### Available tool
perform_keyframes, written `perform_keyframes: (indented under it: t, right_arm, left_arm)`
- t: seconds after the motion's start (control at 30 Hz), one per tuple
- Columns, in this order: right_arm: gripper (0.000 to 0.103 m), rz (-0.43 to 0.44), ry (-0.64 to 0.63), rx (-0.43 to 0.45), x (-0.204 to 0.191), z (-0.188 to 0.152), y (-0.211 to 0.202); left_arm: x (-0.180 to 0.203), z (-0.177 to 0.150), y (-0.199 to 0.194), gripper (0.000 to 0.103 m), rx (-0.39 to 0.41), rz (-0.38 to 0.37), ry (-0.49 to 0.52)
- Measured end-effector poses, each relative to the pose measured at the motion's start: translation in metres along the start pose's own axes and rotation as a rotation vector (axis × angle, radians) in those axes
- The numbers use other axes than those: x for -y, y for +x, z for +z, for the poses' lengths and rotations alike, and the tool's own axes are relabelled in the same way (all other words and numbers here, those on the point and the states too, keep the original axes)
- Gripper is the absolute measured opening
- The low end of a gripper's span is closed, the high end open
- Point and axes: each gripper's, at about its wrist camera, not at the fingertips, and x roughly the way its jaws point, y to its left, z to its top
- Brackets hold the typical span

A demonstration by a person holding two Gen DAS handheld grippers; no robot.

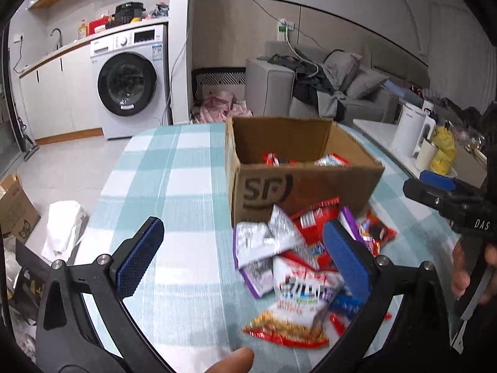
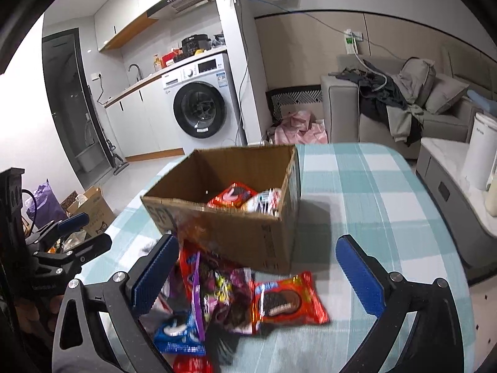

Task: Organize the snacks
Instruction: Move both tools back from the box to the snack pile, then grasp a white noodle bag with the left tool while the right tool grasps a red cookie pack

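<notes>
Both hand-held grippers are seen spread wide and empty above a heap of loose snack packets (image 1: 292, 279) on a table under a teal-and-white checked cloth (image 1: 174, 186); the left gripper (image 1: 242, 261) hangs over the white and purple packets at the heap's near edge, while the right gripper (image 2: 264, 283) hangs over a red, flat foil biscuit packet printed with a dark sandwich cookie (image 2: 287, 303); that packet lies flat, apart from the rest of the heap, its long axis running roughly across the right wrist view and tilted slightly; the step in hand is judged to be the choosing of the next packet, with nothing yet gripped; a descent and a closing across the packet's short side would be called for next; beyond the heap an open brown cardboard box with a printed logo (image 1: 304, 183) stands upright, a few red packets (image 2: 233, 195) already lying inside it.
</notes>
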Motion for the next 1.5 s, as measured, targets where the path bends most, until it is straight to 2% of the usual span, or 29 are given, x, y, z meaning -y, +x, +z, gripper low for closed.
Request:
perform_keyframes:
  t: [0.27,0.77,1.17,1.5]
  right_arm:
    - [0.103,-0.008,0.004,-0.055,0.005,-0.024,-0.002]
    - [0.103,-0.054,0.000,-0.154,0.017,-0.054,0.011]
    - [0.103,-0.088,0.025,-0.245,0.036,-0.064,0.044]
    - [0.102,-0.085,0.023,-0.281,0.043,-0.065,0.063]
  left_arm:
    - [0.011,-0.024,0.003,0.102,-0.037,-0.014,0.018]
    - [0.024,-0.050,0.033,0.101,-0.136,-0.097,0.065]
    - [0.033,-0.060,0.047,0.100,-0.174,-0.113,0.107]
    - [0.028,-0.065,0.061,0.093,-0.205,-0.120,0.096]
